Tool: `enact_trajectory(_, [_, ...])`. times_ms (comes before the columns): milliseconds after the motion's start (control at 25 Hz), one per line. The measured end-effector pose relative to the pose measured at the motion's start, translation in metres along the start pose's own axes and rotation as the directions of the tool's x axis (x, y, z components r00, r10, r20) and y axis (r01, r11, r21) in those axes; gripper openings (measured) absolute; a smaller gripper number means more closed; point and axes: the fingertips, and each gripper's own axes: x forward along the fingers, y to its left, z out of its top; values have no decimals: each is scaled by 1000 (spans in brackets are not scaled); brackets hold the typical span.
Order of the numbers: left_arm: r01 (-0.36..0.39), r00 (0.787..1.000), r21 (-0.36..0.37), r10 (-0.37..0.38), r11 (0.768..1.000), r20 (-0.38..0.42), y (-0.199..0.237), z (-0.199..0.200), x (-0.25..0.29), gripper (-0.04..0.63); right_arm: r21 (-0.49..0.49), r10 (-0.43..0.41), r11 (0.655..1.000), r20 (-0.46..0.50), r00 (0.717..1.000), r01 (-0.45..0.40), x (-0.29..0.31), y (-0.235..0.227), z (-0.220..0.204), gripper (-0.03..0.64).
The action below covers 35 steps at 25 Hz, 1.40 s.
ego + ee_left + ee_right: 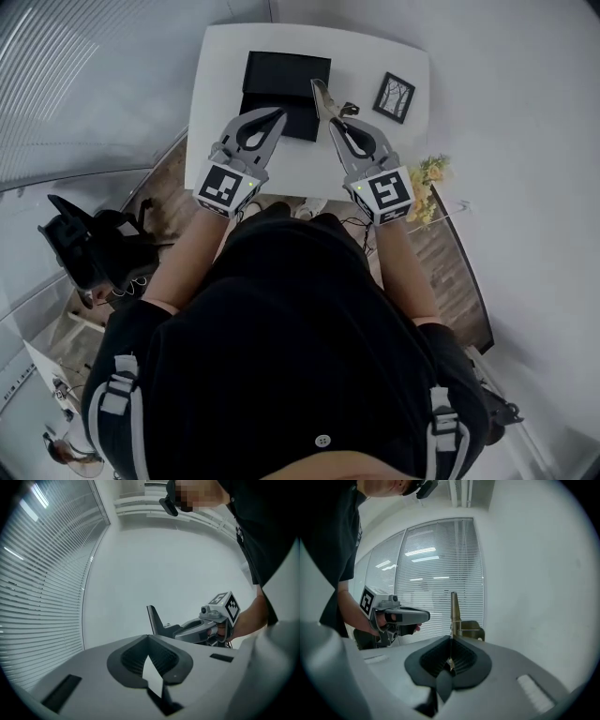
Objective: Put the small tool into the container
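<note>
The small tool (453,609) stands upright in the right gripper (450,637), whose jaws are pressed together on the foot of its thin metal blade. An olive-brass part with a small spring sits just beside the blade, to the right. In the head view the tool juts forward past the jaw tips. Its pale blade lies over the right edge of the black container (281,77), which rests on the white table (220,89). The tool seems to be held above the container rather than resting on it, though the steep downward angle does not settle the height.

The left gripper (149,636) has its jaws closed tip to tip with nothing between them. In the head view it points at the container's near left part.

The only print that can be read is the black-and-white square pattern on each gripper's marker cube (227,187).

The container shows as two flat dark panels, and I cannot tell whether it is open. A small framed picture (395,97) lies on the table well to the container's right. The person's dark torso hides the table's near edge. Window blinds (37,578) fill the left of the left gripper view.
</note>
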Motion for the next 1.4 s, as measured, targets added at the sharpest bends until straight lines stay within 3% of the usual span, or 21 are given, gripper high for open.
enact_trajectory(360, [-180, 984, -15, 179, 984, -22, 9, -16, 9, 8, -35, 187, 980, -171, 967, -195, 34, -17, -46, 14])
enact_trajectory(560, [-236, 972, -32, 235, 971, -23, 10, -26, 6, 8, -73, 252, 959, -230, 940, -274, 50, -16, -66, 14])
enact_trajectory(840, [-253, 967, -31, 252, 967, -37, 21, -45, 11, 8, -90, 289, 937, -348, 892, -339, 75, -12, -95, 14])
enact_trajectory(1400, [-252, 965, -79, 245, 964, -88, 62, -88, 22, 8, -148, 282, 879, -607, 743, -454, 120, -1, -150, 14])
